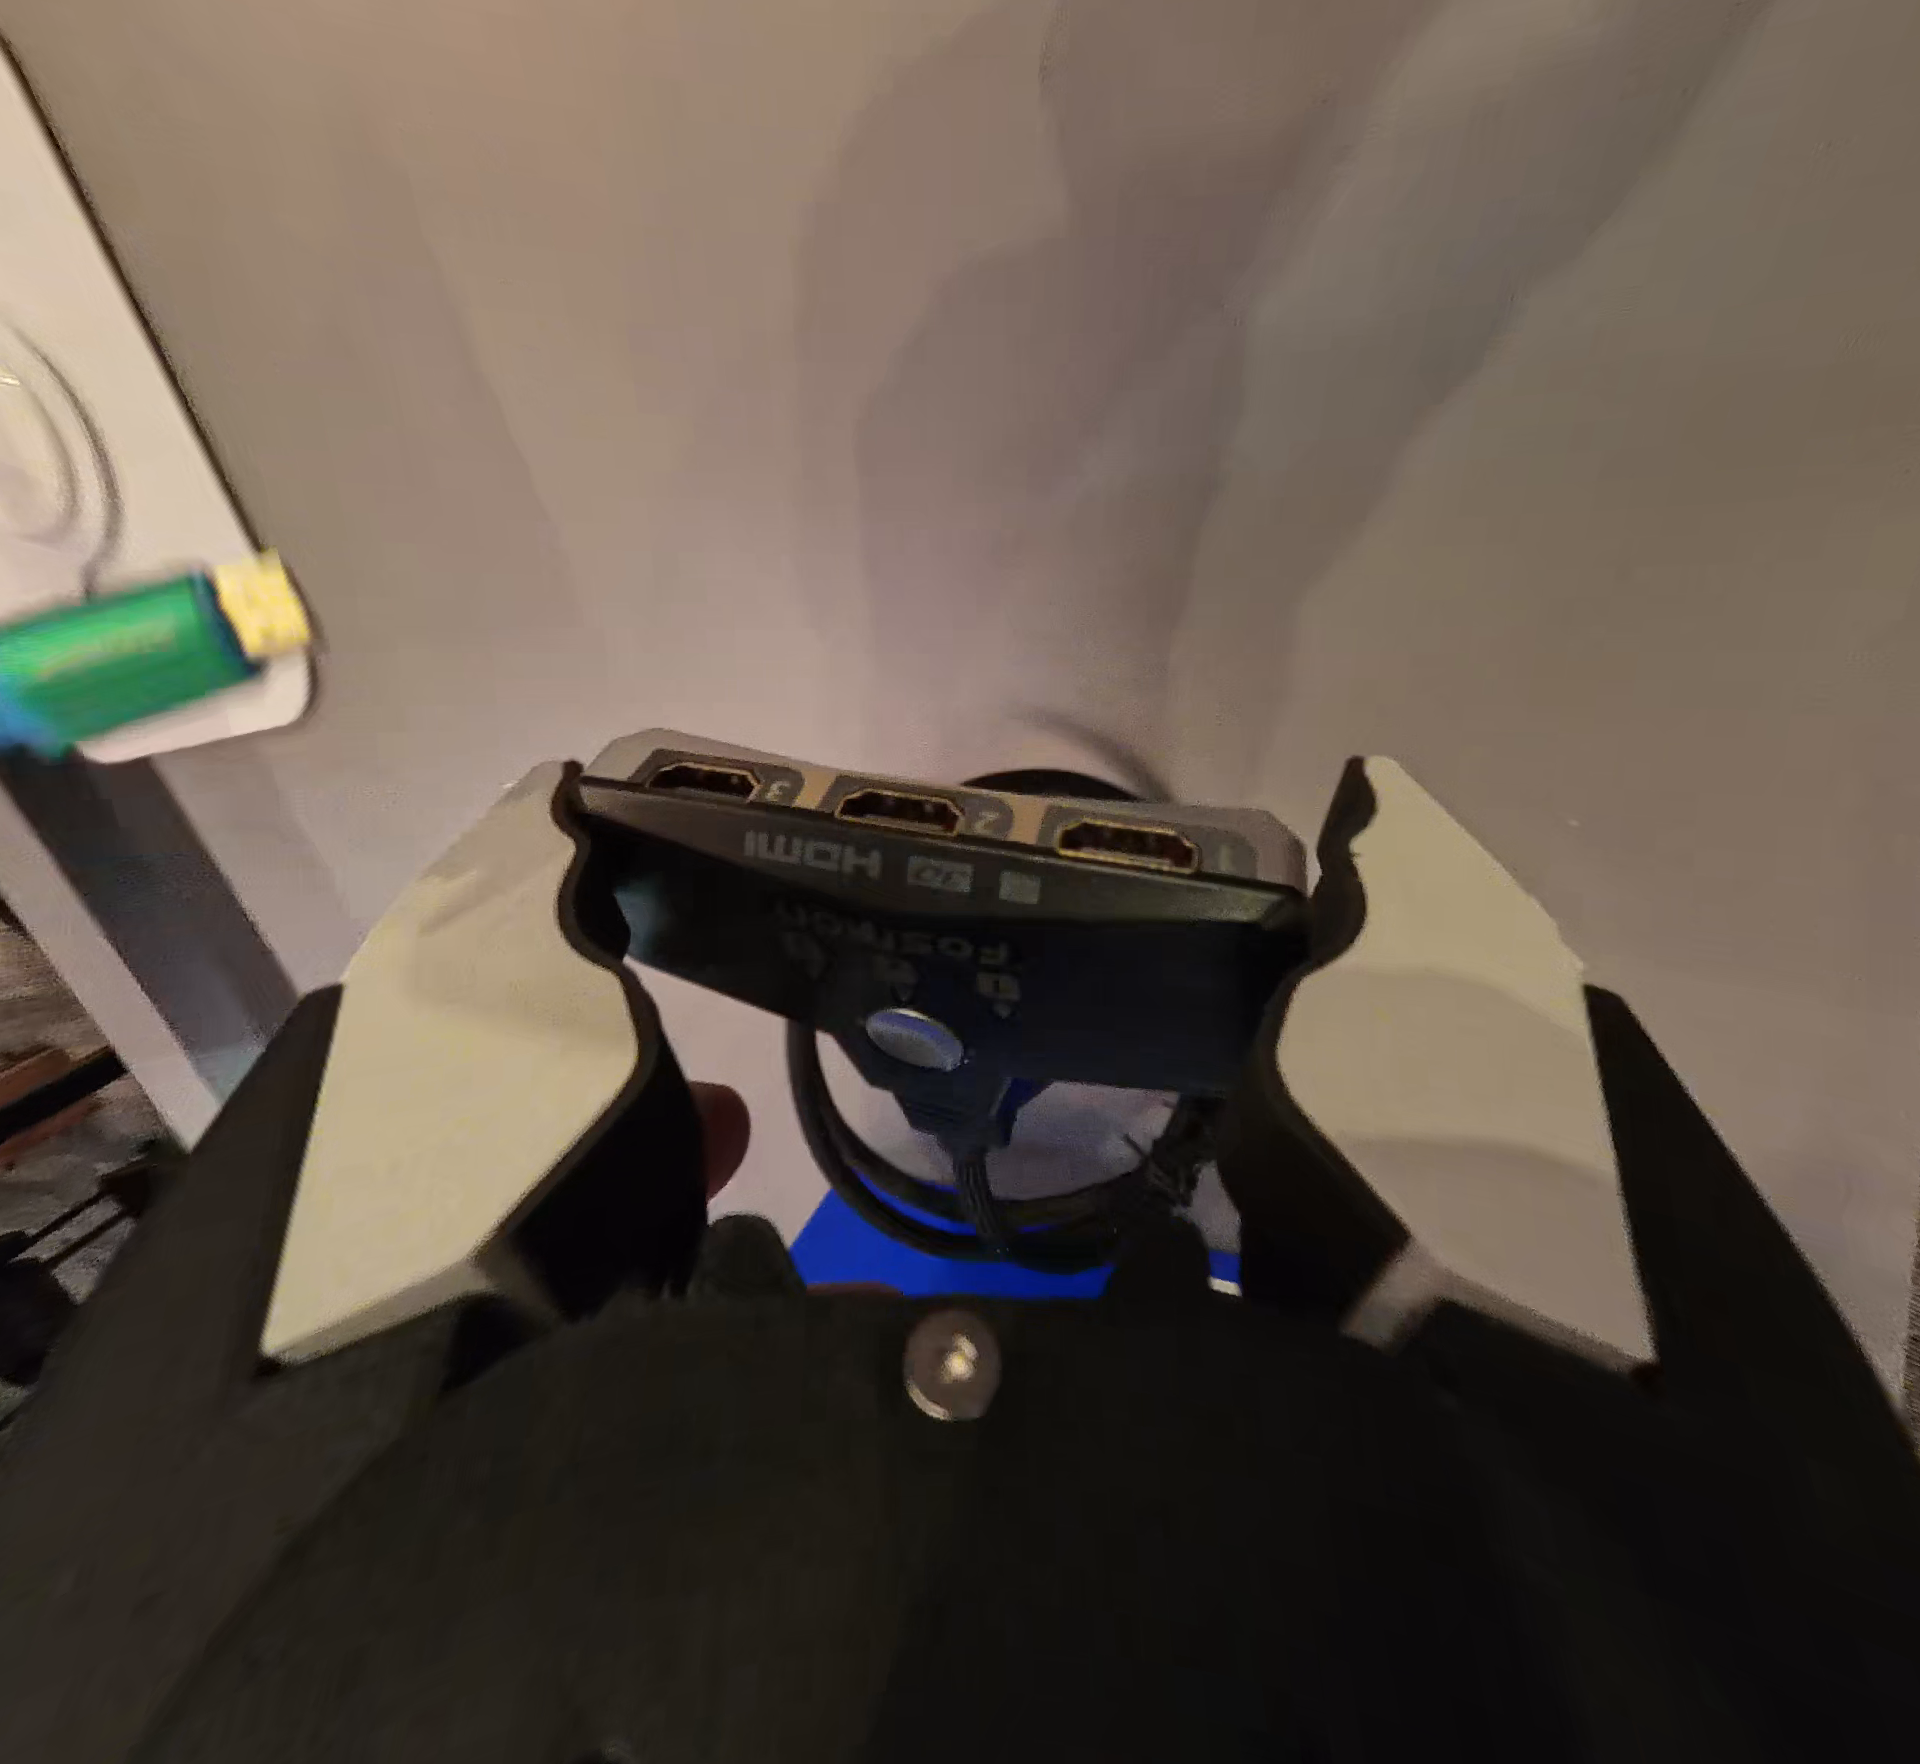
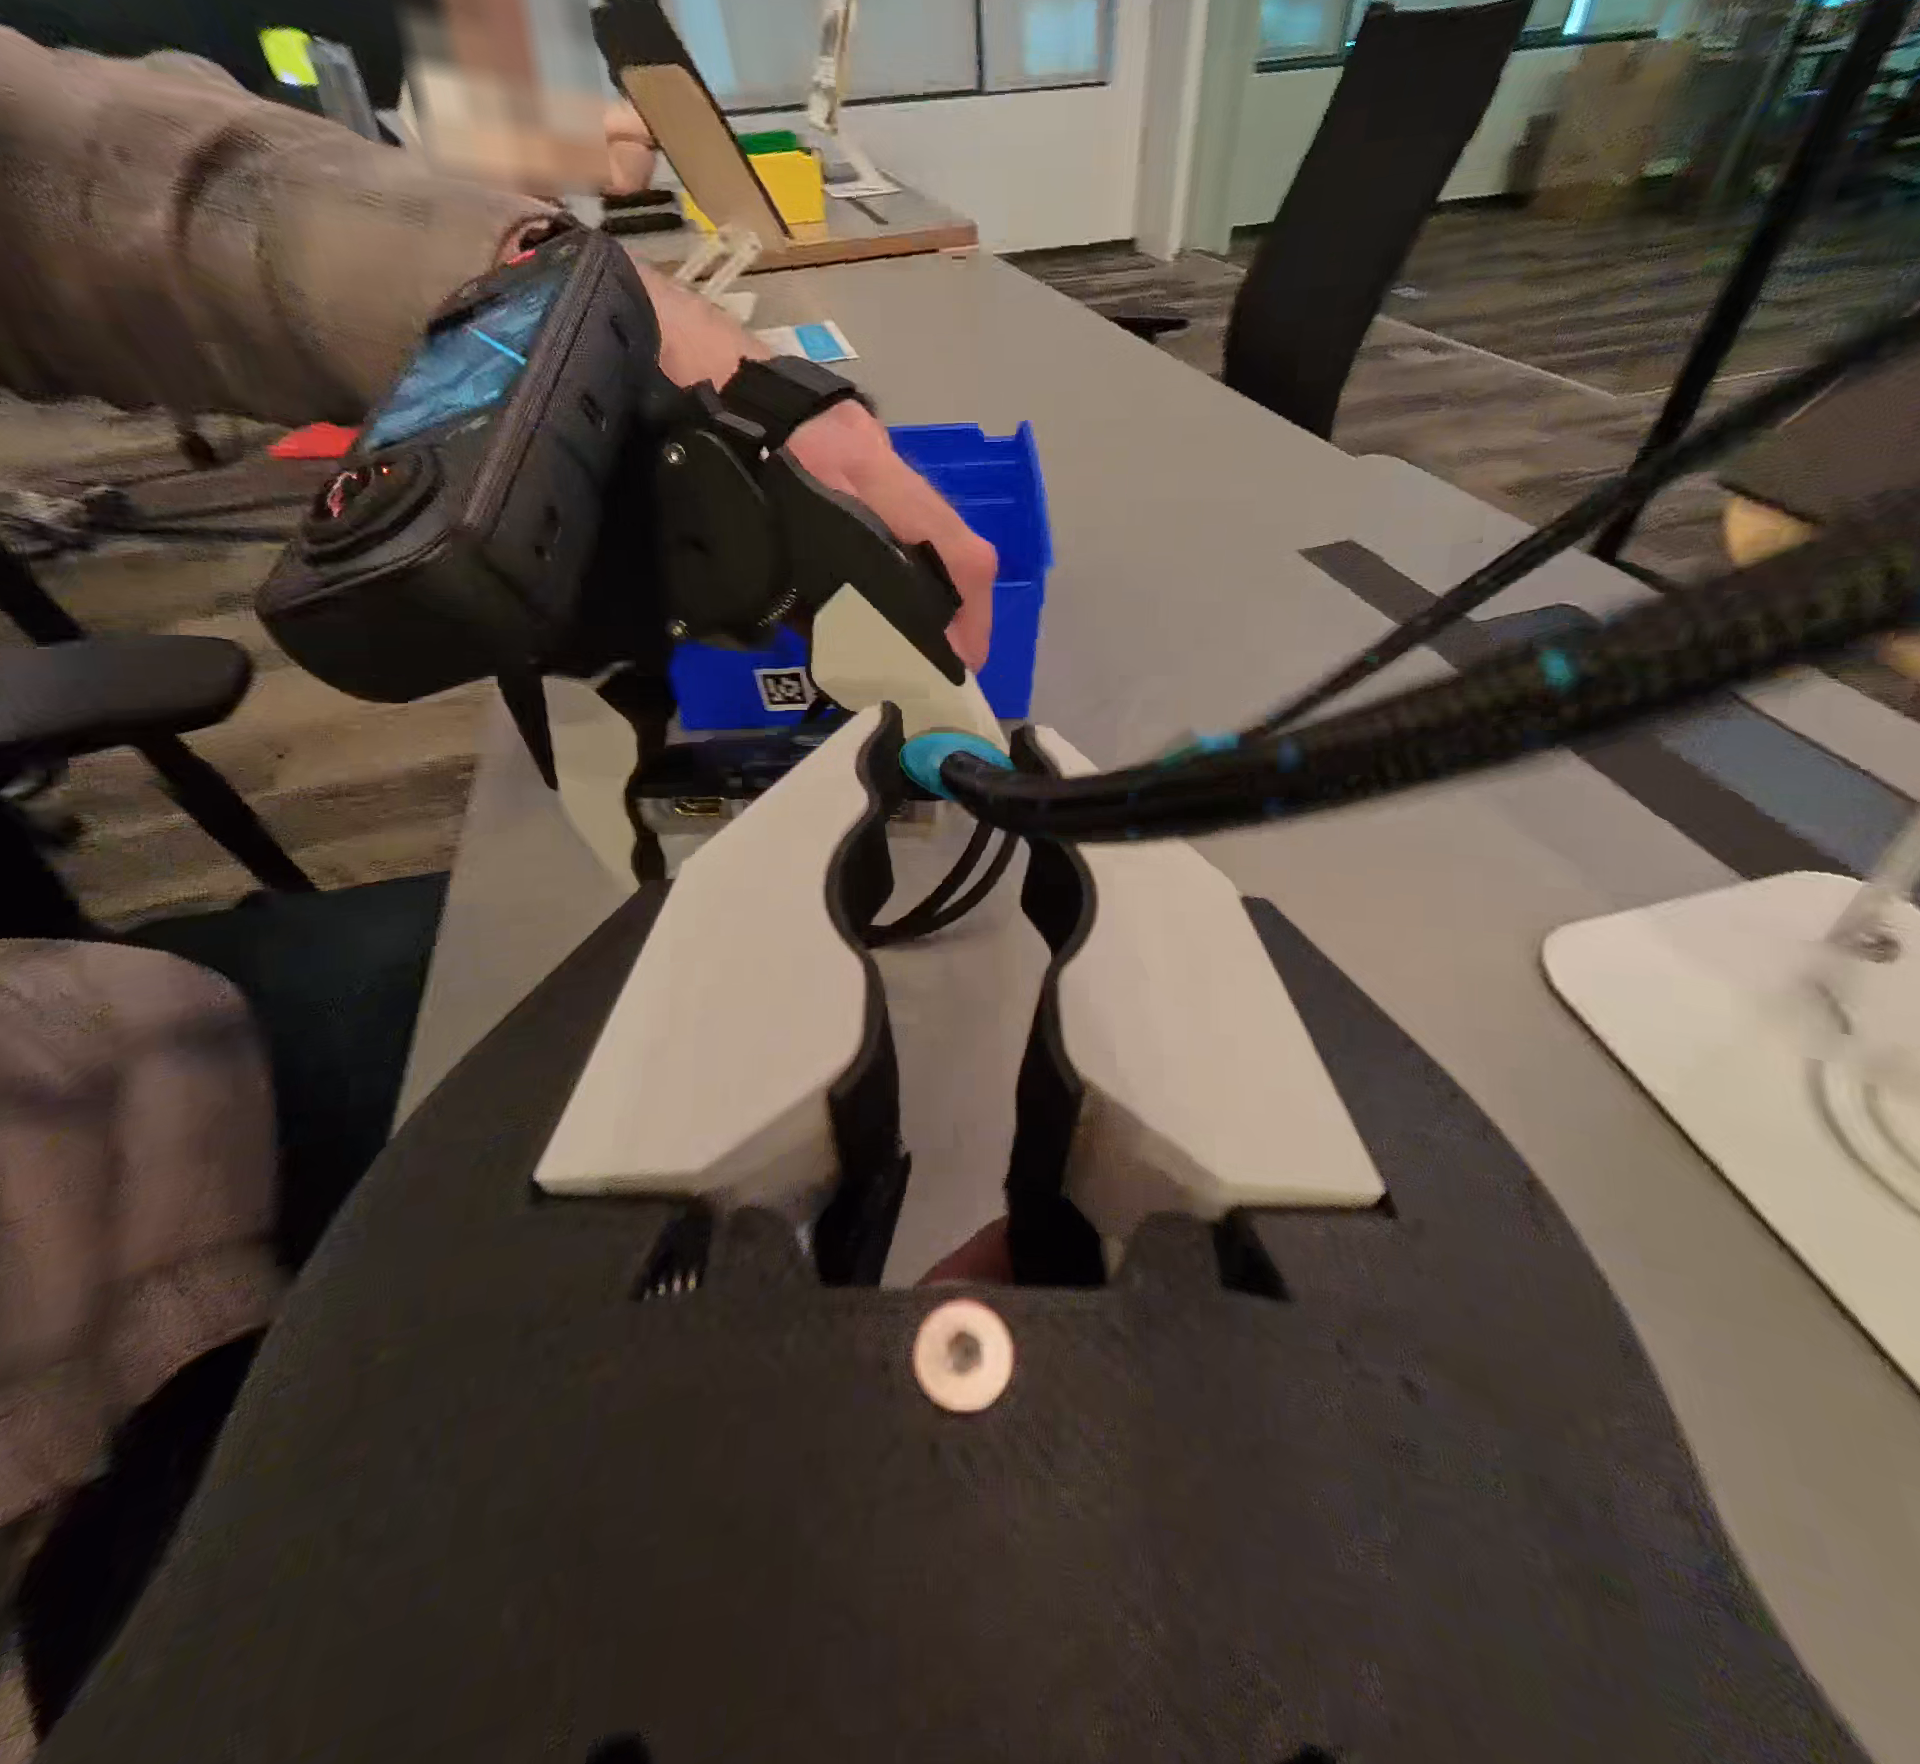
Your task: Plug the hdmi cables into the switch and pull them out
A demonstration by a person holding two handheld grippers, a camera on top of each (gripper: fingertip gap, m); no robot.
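the black hdmi switch [image 1: 935, 893] is sitting at frame centre, pinched at both ends by the left tool [image 1: 940, 841], its three ports empty. the right tool [image 2: 951, 758] is clamping the braided hdmi cable [image 2: 1455, 706]; its green plug [image 1: 135, 649] is hovering at far left, well apart from the switch, over the grey surface [image 2: 1195, 488].

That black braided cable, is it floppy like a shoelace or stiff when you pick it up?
Probably fairly stiff: the black braided cable looks thick and holds a long gentle curve in the air past the right hand-held gripper instead of drooping. Its woven sleeve looks rough, so it likely won't slip. The long free length may tug sideways on the green plug.
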